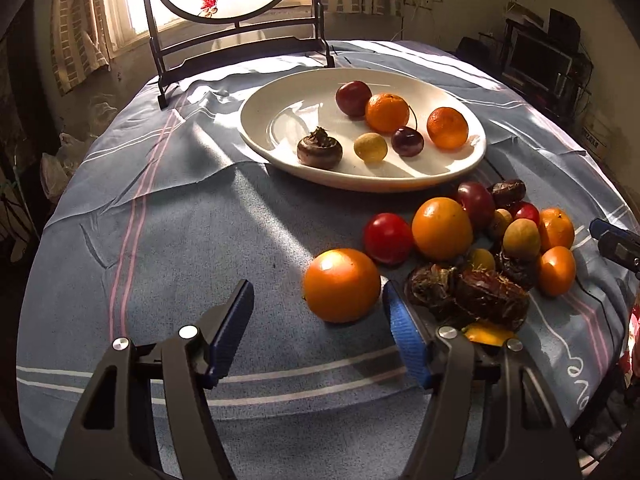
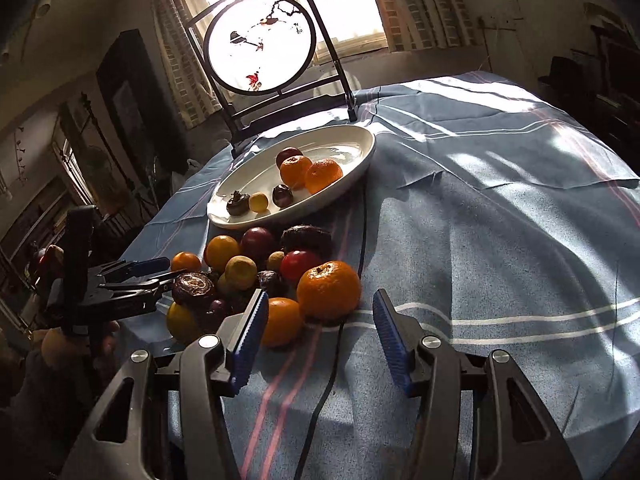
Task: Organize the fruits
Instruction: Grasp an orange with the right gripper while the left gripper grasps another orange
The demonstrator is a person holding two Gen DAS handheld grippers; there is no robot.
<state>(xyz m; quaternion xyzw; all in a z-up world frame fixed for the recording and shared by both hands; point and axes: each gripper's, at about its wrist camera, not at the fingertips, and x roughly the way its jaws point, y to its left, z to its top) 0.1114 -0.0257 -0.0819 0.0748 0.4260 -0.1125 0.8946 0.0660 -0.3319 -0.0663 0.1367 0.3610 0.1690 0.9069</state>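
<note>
A white oval plate (image 1: pixel 360 184) (image 2: pixel 240 222) on the blue striped cloth holds two tangerines, a plum, a cherry, a small yellow fruit and a water chestnut. In front of it lies a loose pile of fruit (image 1: pixel 460 240) (image 2: pixel 248 264). My left gripper (image 1: pixel 317 286) (image 2: pixel 168 272) stands open. A large orange (image 1: pixel 342 285) sits between its fingertips, close to the right pad and apart from the left one. My right gripper (image 2: pixel 320 296) (image 1: pixel 612 242) is open too. A tangerine (image 2: pixel 328 290) rests on the cloth just ahead of its tips, untouched.
A round painted screen on a dark stand (image 1: pixel 232 20) (image 2: pixel 260 48) rises at the table's far edge behind the plate. A black cable (image 2: pixel 328 392) runs across the cloth under my right gripper. Bare cloth (image 1: pixel 180 240) (image 2: pixel 500 240) spreads left and right of the pile.
</note>
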